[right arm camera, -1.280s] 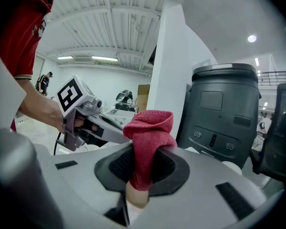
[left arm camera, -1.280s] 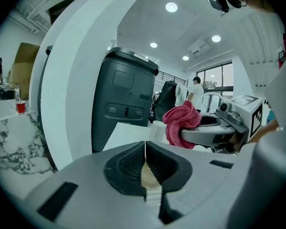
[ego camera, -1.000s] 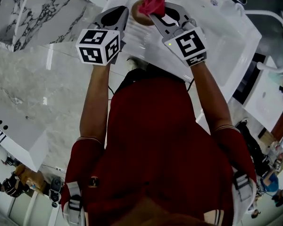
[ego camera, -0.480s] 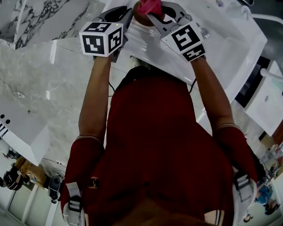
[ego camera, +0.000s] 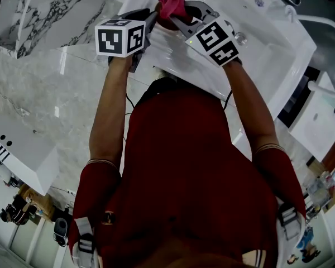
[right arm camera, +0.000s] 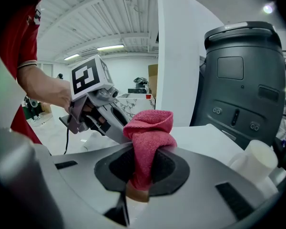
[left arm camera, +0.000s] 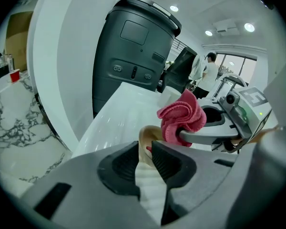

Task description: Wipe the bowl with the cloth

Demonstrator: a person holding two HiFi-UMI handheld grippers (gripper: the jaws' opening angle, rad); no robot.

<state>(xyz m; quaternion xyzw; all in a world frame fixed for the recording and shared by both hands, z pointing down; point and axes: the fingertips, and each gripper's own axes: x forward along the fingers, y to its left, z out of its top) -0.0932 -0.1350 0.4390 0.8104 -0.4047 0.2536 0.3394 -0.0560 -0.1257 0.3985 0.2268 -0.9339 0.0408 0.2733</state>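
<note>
**Tool state**
- Right gripper [right arm camera: 142, 168]: jaws clenched on a bunched fold of the red cloth [right arm camera: 148, 132]. The free wad stands above the pads.
- Left gripper [left arm camera: 144, 151]: jaws pinched on the thin rim of the tan bowl [left arm camera: 147, 136], one pad on each side of the wall.

**Position of work**
- The bowl is held over the white counter [ego camera: 268, 43], in front of the person.
- The cloth sits at the bowl's mouth, close beside the left jaws.
- A dark grey unit [right arm camera: 238, 75] stands behind the counter.
- A white cup [right arm camera: 257, 161] stands near the right gripper.

**Probable faults**
- The rim grip is narrow. Wiping pressure from the cloth may lever the bowl and twist it out of the left jaws.
- Only one fold of cloth is clamped. Drag against the bowl wall may pull it free.
- The two sets of jaws work close together. A wide stroke may bring the right jaws against the left ones or the rim.

**Not visible**
- Most of the bowl is covered by jaws and cloth in every view. Its inner surface and its depth cannot be judged.
- It cannot be determined whether the bowl's base rests on the counter.
- In the head view the bowl is almost wholly hidden.
- The cup is cut off at the frame edge.
</note>
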